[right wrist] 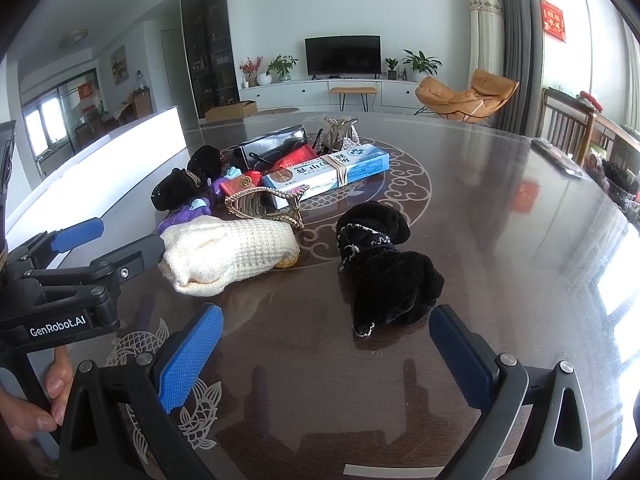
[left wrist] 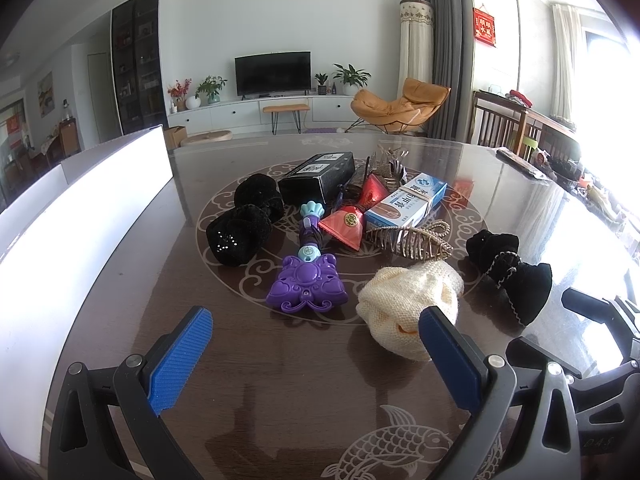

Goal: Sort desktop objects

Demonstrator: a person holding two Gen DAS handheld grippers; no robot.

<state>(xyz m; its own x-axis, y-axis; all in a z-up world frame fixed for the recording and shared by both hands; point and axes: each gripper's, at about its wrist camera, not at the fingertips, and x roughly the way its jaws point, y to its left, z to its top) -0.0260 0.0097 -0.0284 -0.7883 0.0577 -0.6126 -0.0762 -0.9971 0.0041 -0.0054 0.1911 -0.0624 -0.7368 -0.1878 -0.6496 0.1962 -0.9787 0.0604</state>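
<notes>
A pile of objects lies mid-table. A purple toy wand (left wrist: 306, 280), a cream knit pouch (left wrist: 408, 300) (right wrist: 232, 256), a gold hair claw (left wrist: 408, 240) (right wrist: 264, 204), a red packet (left wrist: 346, 226), a blue-white box (left wrist: 408, 200) (right wrist: 332, 170), a black box (left wrist: 318, 178) and two black velvet bows (left wrist: 244, 222) (left wrist: 512, 268) (right wrist: 384, 264) show. My left gripper (left wrist: 316, 344) is open just short of the wand and pouch. My right gripper (right wrist: 326, 344) is open just short of the right bow. Both are empty.
The dark glass-topped table (right wrist: 500, 220) has a pale pattern. A white bin wall (left wrist: 80, 208) (right wrist: 120, 160) runs along the left. The left gripper's body (right wrist: 60, 280) shows in the right wrist view. Clutter lies at the far right edge (left wrist: 560, 168).
</notes>
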